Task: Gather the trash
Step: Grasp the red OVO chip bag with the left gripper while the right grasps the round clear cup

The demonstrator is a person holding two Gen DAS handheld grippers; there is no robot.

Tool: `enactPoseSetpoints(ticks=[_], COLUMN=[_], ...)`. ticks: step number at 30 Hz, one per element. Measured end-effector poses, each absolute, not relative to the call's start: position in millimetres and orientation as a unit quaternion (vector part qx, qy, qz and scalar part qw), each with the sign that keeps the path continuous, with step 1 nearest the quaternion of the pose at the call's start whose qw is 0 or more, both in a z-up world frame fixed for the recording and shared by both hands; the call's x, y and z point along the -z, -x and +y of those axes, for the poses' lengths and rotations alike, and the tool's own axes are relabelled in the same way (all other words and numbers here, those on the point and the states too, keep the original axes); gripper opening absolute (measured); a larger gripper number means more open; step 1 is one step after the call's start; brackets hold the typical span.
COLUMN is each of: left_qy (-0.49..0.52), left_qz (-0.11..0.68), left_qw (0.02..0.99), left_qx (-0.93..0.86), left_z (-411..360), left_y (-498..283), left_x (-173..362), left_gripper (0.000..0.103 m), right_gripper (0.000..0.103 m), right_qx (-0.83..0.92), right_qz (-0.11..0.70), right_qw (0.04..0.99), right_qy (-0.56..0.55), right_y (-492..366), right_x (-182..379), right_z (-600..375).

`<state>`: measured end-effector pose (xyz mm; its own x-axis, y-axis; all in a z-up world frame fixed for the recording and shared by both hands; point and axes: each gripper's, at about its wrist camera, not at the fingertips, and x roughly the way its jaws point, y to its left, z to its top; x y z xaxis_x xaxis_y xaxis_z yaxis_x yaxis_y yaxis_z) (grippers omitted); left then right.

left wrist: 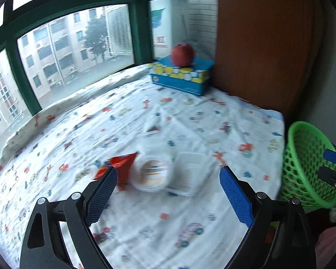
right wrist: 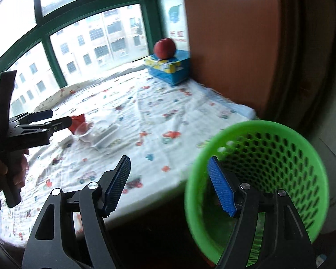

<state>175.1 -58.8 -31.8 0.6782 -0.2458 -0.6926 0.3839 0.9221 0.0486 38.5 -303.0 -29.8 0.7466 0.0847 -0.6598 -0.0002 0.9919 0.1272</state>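
Observation:
On the patterned cloth (left wrist: pixel 145 224) lie a red wrapper (left wrist: pixel 120 168), a round clear plastic cup (left wrist: pixel 153 174) and a clear rectangular tray (left wrist: pixel 190 172), with a small white packet (left wrist: pixel 151 127) farther back. My left gripper (left wrist: pixel 168 192) is open and empty, just short of the cup and wrapper. It shows from the side in the right wrist view (right wrist: pixel 56 117). The green mesh basket (right wrist: pixel 257 190) stands off the table's right edge. My right gripper (right wrist: pixel 170 183) is open and empty, its right finger over the basket's rim.
A red apple (left wrist: pixel 182 54) sits on a blue tissue box (left wrist: pixel 181 76) at the back by the window. A brown wooden panel (left wrist: pixel 264 44) rises on the right. The table edge (right wrist: pixel 145 201) drops off beside the basket.

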Motion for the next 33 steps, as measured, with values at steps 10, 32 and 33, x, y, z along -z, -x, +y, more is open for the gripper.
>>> enactPoseSetpoints(ticks=[10, 32, 33], left_qy=[-0.091, -0.046, -0.044], left_qz=[0.378, 0.397, 0.395], left_qw=[0.912, 0.898, 0.899], left_qx=[0.131, 0.186, 0.183], left_z=[-6.1, 20.6, 23.7], left_y=[-224.1, -264.6, -264.9], left_x=[59.3, 84.2, 82.3], left_gripper=[0.085, 0.02, 0.02], right_gripper=[0.072, 0.072, 0.072], right_qx=[-0.068, -0.143, -0.147], right_qz=[0.368, 0.401, 0.401], right_qw=[0.926, 0.905, 0.904], right_qy=[-0.04, -0.002, 0.001], right_y=[-78.1, -151.8, -155.2], right_x=[34.8, 61.3, 62.2], right_z=[-253.0, -182.4, -178.0])
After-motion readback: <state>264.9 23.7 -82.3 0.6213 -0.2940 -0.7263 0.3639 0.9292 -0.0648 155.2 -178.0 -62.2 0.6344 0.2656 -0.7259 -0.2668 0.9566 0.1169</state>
